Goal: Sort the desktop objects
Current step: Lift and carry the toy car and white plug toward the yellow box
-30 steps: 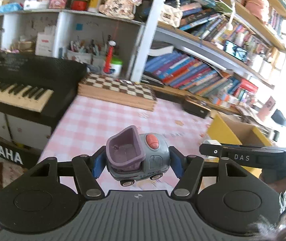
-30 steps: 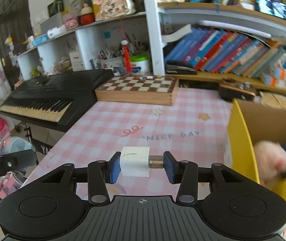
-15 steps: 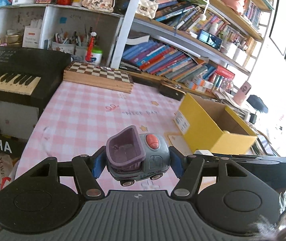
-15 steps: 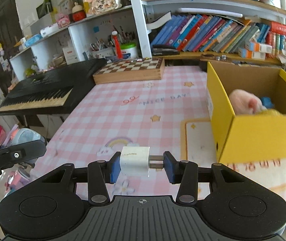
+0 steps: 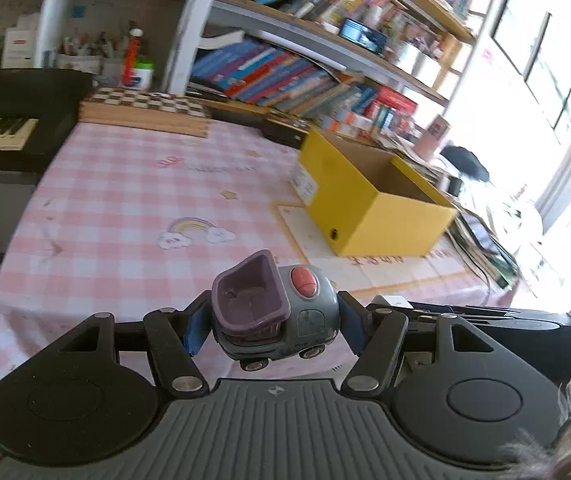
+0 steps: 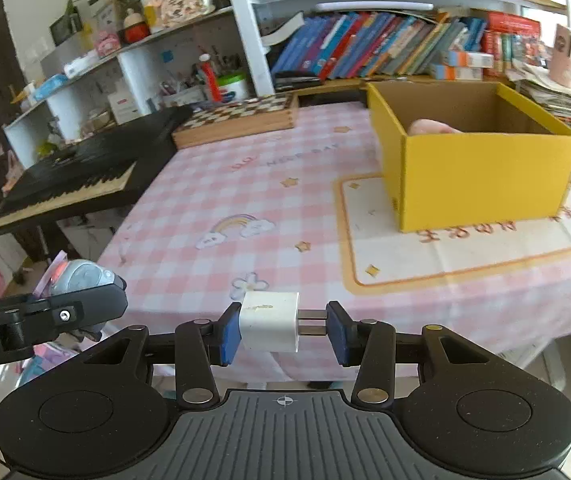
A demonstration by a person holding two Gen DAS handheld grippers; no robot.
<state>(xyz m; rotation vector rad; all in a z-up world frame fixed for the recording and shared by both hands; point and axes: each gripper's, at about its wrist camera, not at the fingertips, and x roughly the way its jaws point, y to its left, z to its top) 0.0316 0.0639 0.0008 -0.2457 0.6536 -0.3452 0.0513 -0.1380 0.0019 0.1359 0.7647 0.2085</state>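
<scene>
My left gripper (image 5: 271, 326) is shut on a grey toy car (image 5: 275, 312) with a purple bucket seat and a red button, held in the air at the table's near edge. My right gripper (image 6: 283, 330) is shut on a white plug adapter (image 6: 270, 322), its metal prongs against the right pad. A yellow cardboard box (image 6: 481, 172) stands open on a cream mat (image 6: 445, 252), ahead and to the right; a pink soft thing (image 6: 431, 126) shows inside. In the left wrist view the yellow box (image 5: 369, 196) sits right of centre. The toy car (image 6: 79, 274) also shows at the right wrist view's left edge.
A pink checked tablecloth (image 6: 245, 184) covers the table. A wooden chessboard box (image 6: 241, 120) lies at the back, a black keyboard (image 6: 73, 176) to the left. Bookshelves (image 6: 385, 44) line the rear. Stacked papers (image 6: 557, 100) sit right of the box.
Both grippers have drawn back from the shelves toward the table's near edge, so the whole table and the yellow box now show. Each still holds the same object.
</scene>
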